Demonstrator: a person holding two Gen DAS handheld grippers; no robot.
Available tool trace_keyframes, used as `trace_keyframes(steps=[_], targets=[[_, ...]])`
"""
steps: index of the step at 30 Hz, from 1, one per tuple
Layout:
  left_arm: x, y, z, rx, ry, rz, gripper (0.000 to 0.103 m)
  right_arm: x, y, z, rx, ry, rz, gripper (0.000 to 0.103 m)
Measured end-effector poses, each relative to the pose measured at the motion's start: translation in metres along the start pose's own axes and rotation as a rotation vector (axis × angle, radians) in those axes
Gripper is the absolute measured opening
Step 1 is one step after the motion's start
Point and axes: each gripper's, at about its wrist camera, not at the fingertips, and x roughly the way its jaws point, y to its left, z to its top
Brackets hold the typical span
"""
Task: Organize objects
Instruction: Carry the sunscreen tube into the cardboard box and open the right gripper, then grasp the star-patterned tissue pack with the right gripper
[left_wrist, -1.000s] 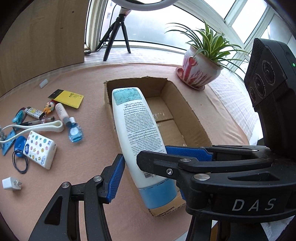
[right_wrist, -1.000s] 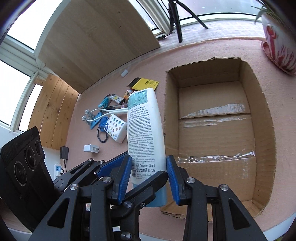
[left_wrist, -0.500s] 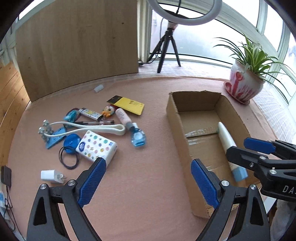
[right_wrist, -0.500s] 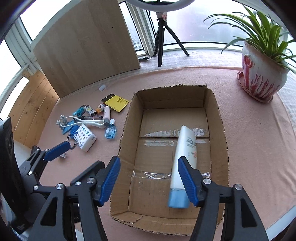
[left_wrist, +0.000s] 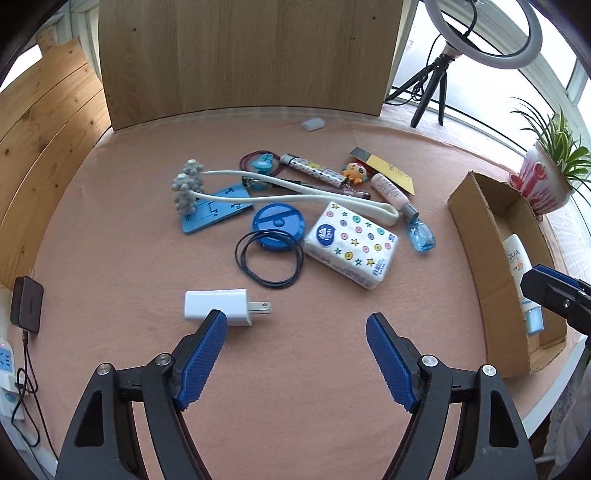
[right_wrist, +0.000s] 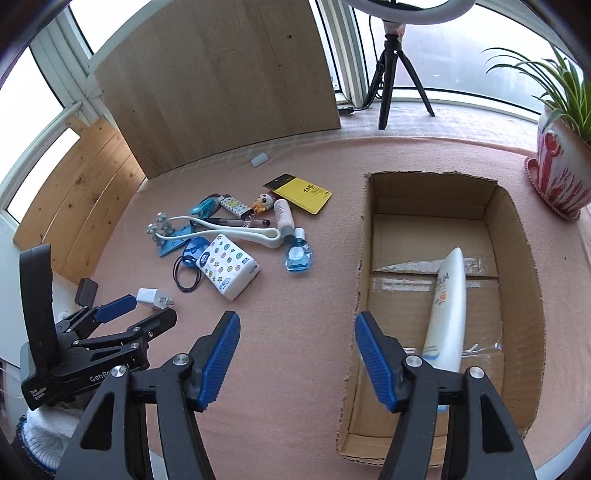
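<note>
A white lotion bottle (right_wrist: 448, 310) with a blue cap lies inside the open cardboard box (right_wrist: 432, 192), also seen at the right edge of the left wrist view as the bottle (left_wrist: 515, 258) in the box (left_wrist: 476, 236). My left gripper (left_wrist: 295, 319) hangs over the pink mat; its jaws are closing with nothing between them, and a white charger (left_wrist: 218, 314) lies just past its left fingertip. Beyond it lie a dotted tissue pack (left_wrist: 351, 245), black hair ties (left_wrist: 269, 264), a blue disc (left_wrist: 279, 227) and a white massager (left_wrist: 295, 192). My right gripper (right_wrist: 297, 317) stands open and empty at the box's left wall.
A potted plant (right_wrist: 557, 173) stands at the far right, past the box. A ring light on a tripod (left_wrist: 436, 85) and a wooden board (left_wrist: 240, 55) line the back. A black adapter (left_wrist: 26, 304) with a cable sits off the mat's left edge. A small blue bottle (left_wrist: 421, 234) and a yellow card (left_wrist: 391, 171) lie near the box.
Both grippers held the lotion bottle over the box; they let go and it now lies inside. My left gripper swung left over the loose items; my right shifted left.
</note>
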Motion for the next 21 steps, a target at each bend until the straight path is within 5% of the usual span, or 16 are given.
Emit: trace_keyframes(steps=[11, 21], targets=[[0.017, 0.016, 0.004, 0.031, 0.04, -0.066, 0.068, 0.059, 0.057, 0.032, -0.029, 0.065, -0.033, 0.058], [0.022, 0.013, 0.008, -0.065, 0.037, -0.057, 0.068, 0.133, 0.067, 0.07, -0.059, 0.245, 0.08, 0.057]])
